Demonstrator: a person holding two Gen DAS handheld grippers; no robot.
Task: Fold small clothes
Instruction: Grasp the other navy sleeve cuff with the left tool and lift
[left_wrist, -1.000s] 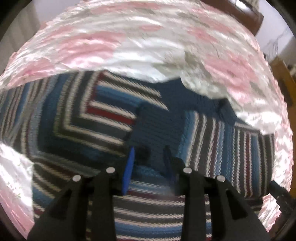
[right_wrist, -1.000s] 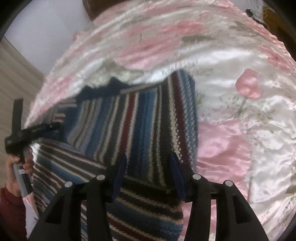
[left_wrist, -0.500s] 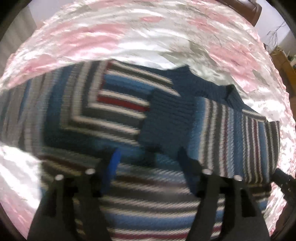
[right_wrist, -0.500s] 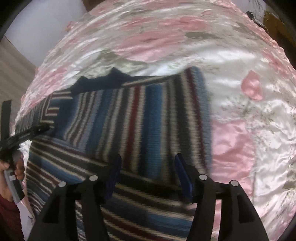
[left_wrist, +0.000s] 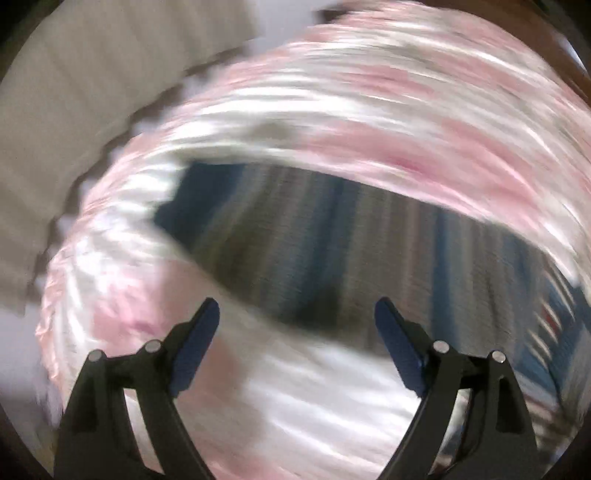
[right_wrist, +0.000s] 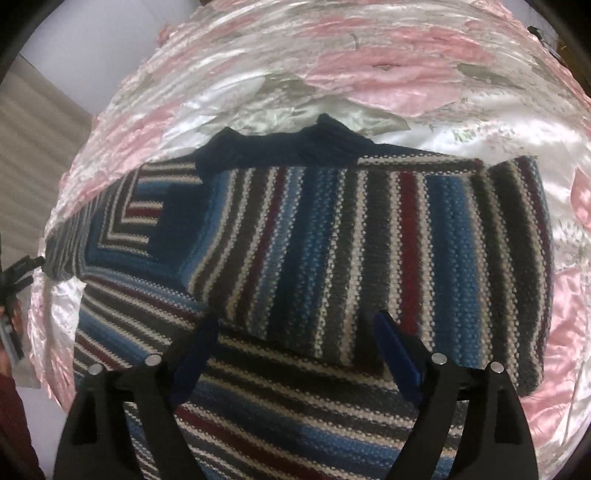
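A striped knit sweater in blue, grey, white and dark red lies flat on a pink and white satin bedspread. Both sleeves are folded in over its body, and the navy collar points away from me. My right gripper hovers open above the sweater's lower middle, holding nothing. The left wrist view is badly blurred: my left gripper stands wide open over bare bedspread, with the sweater's edge just beyond its fingertips.
A hand in a dark red sleeve holds the other gripper at the left edge of the right wrist view. Beige flooring and the bed's edge lie to the left. Bedspread surrounds the sweater on all sides.
Both grippers have opened wider and drawn back from the sweater. The left one swung fast to the left, off the sweater and over bare bedspread. The sleeves stay folded in.
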